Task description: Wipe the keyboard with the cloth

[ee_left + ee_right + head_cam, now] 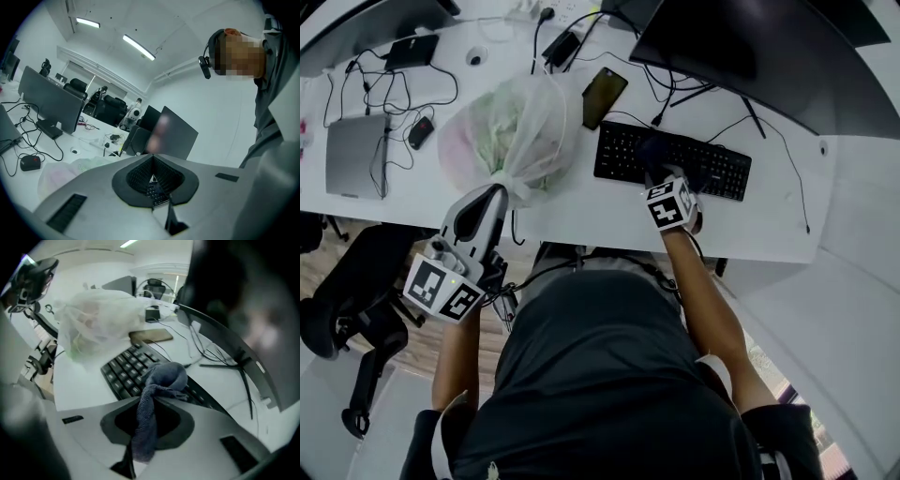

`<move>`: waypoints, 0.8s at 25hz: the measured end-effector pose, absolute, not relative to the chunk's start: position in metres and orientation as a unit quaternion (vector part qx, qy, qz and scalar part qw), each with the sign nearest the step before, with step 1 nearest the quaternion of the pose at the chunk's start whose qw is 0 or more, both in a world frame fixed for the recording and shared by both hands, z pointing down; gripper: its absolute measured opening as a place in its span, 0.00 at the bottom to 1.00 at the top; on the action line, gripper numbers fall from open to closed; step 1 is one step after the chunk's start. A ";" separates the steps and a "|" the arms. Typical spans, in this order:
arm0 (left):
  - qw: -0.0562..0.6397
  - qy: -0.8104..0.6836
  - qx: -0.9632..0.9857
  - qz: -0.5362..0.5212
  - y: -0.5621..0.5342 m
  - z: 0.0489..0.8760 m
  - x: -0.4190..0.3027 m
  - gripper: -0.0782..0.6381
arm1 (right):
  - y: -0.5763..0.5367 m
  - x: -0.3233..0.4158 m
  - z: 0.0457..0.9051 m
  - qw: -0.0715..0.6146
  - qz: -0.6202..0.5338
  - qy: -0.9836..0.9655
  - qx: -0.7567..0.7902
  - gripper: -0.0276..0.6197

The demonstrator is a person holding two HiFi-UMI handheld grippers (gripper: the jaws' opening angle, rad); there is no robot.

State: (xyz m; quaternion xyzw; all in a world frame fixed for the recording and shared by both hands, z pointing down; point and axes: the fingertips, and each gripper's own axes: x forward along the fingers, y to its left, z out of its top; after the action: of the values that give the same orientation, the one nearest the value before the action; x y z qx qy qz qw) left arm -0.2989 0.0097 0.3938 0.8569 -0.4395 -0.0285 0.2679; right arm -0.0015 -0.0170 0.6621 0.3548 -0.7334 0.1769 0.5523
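Observation:
A black keyboard (712, 169) lies on the white desk (581, 211) in front of a dark monitor. My right gripper (661, 169) is over the keyboard's left-middle part, shut on a dark blue-grey cloth (654, 150). In the right gripper view the cloth (161, 380) runs out from between the jaws and lies bunched on the keys (123, 371), at the right gripper (157, 399). My left gripper (490, 197) hangs at the desk's near edge by a plastic bag, away from the keyboard. In its own view the left gripper (152, 164) has its jaws together with nothing held.
A tied translucent plastic bag (514, 131) sits left of the keyboard, with a phone (605, 97) behind it. A closed laptop (356, 155), a mouse (420, 131) and several cables lie at the left. The monitor (759, 47) stands behind the keyboard. An office chair (356, 309) is below the desk edge.

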 end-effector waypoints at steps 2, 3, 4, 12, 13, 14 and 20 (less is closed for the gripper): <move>0.270 -0.437 0.857 -0.026 0.008 0.394 -0.297 0.12 | -0.015 -0.069 0.653 0.512 0.170 -0.791 0.289 0.13; 0.270 -0.436 0.858 -0.024 0.008 0.393 -0.296 0.12 | -0.012 -0.095 0.645 0.494 0.173 -0.813 0.256 0.13; 0.269 -0.435 0.859 -0.024 0.007 0.392 -0.296 0.12 | -0.011 -0.112 0.638 0.484 0.176 -0.825 0.234 0.13; 0.279 -0.438 0.854 -0.024 0.006 0.400 -0.304 0.12 | -0.009 -0.110 0.652 0.498 0.172 -0.808 0.264 0.13; 0.282 -0.438 0.853 -0.025 0.006 0.401 -0.304 0.12 | 0.001 -0.133 0.652 0.494 0.164 -0.822 0.228 0.13; 0.283 -0.436 0.854 -0.026 0.006 0.401 -0.304 0.12 | 0.006 -0.151 0.651 0.492 0.156 -0.831 0.206 0.13; 0.274 -0.439 0.855 -0.026 0.001 0.393 -0.312 0.12 | -0.007 -0.108 0.654 0.507 0.146 -0.819 0.228 0.13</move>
State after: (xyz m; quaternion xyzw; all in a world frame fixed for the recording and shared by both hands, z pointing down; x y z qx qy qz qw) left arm -0.3123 0.0009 0.3931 0.8552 -0.4393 -0.0263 0.2739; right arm -0.1082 -0.0072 0.6542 0.2275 -0.8188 0.1456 0.5066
